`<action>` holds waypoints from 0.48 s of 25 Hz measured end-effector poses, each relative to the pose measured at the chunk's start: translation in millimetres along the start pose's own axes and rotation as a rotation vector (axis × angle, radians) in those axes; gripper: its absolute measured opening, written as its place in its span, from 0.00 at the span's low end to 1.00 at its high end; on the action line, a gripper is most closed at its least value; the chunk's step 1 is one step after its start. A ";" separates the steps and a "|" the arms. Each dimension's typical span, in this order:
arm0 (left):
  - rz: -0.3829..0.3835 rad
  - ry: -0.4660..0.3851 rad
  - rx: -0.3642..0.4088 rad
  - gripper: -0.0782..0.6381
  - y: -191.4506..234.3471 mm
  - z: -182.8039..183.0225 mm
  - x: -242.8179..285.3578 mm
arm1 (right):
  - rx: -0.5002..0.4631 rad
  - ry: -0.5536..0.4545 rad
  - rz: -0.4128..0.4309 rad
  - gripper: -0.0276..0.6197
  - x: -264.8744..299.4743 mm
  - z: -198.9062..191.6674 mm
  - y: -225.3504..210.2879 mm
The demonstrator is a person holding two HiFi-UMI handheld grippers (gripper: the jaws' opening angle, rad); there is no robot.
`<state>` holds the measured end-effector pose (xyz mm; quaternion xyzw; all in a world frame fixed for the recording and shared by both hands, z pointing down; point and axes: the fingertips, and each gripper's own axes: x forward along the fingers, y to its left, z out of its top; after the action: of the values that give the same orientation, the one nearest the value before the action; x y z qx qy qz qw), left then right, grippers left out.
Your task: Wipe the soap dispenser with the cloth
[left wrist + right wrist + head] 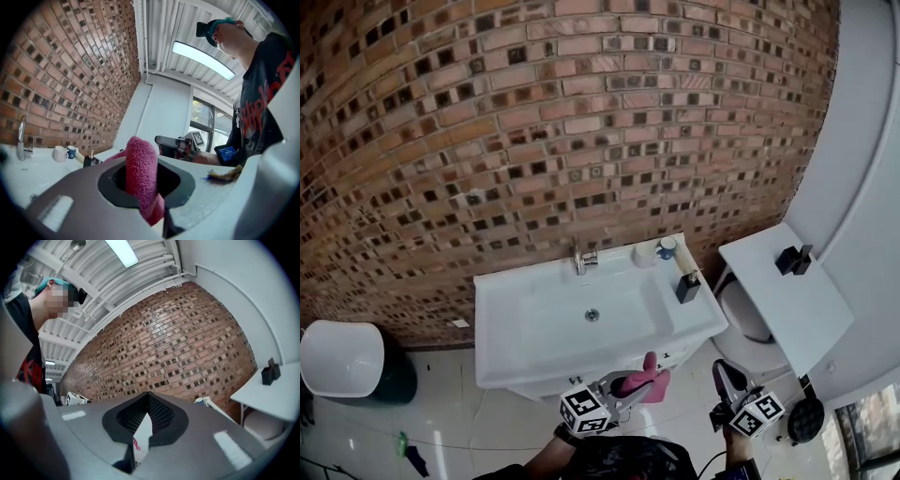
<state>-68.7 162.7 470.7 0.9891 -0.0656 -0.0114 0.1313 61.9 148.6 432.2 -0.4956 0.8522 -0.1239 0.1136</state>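
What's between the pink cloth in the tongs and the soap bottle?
Only the bare white rim of the sink lies between the cloth and the soap dispenser, in the head view.

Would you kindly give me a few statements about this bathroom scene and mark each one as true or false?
1. The left gripper has its jaws clamped on a pink cloth. True.
2. The right gripper holds the soap dispenser. False: its jaws are shut on nothing, and the soap dispenser stands on the right rim of the sink.
3. The cloth is touching the soap dispenser. False: it is held apart from it, in front of the sink.
4. The faucet stands at the sink's back edge, by the brick wall. True.
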 end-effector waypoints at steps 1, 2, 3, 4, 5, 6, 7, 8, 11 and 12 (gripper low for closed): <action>-0.005 -0.008 0.017 0.18 17.2 10.3 -0.2 | -0.044 0.012 -0.020 0.05 12.9 3.2 -7.9; -0.006 -0.019 0.034 0.18 36.2 20.9 0.6 | -0.085 0.027 -0.038 0.05 28.0 4.8 -18.9; -0.003 -0.029 0.046 0.18 56.2 30.9 2.5 | -0.117 0.045 -0.053 0.05 44.2 5.2 -31.7; 0.003 -0.038 0.043 0.18 74.3 38.5 4.3 | -0.135 0.068 -0.065 0.05 58.7 3.7 -43.3; 0.010 -0.045 0.023 0.18 87.5 41.7 4.9 | -0.141 0.099 -0.076 0.05 68.6 -0.9 -51.6; 0.019 -0.051 -0.013 0.18 96.0 40.6 4.2 | -0.140 0.136 -0.086 0.06 74.4 -8.3 -57.4; 0.030 -0.054 -0.052 0.18 103.6 37.2 3.6 | -0.139 0.176 -0.091 0.08 79.7 -17.0 -63.4; 0.046 -0.054 -0.086 0.18 113.4 33.8 3.9 | -0.143 0.213 -0.093 0.13 87.7 -25.1 -72.3; 0.106 -0.038 -0.131 0.18 153.1 26.9 10.6 | -0.167 0.290 -0.111 0.16 122.7 -49.1 -119.5; 0.126 -0.029 -0.134 0.18 166.5 26.7 14.2 | -0.176 0.318 -0.125 0.16 133.9 -59.3 -138.7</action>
<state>-76.8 -5.5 488.4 0.9717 -0.1287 -0.0220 0.1968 91.8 -28.7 523.5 -0.5297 0.8345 -0.1325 -0.0743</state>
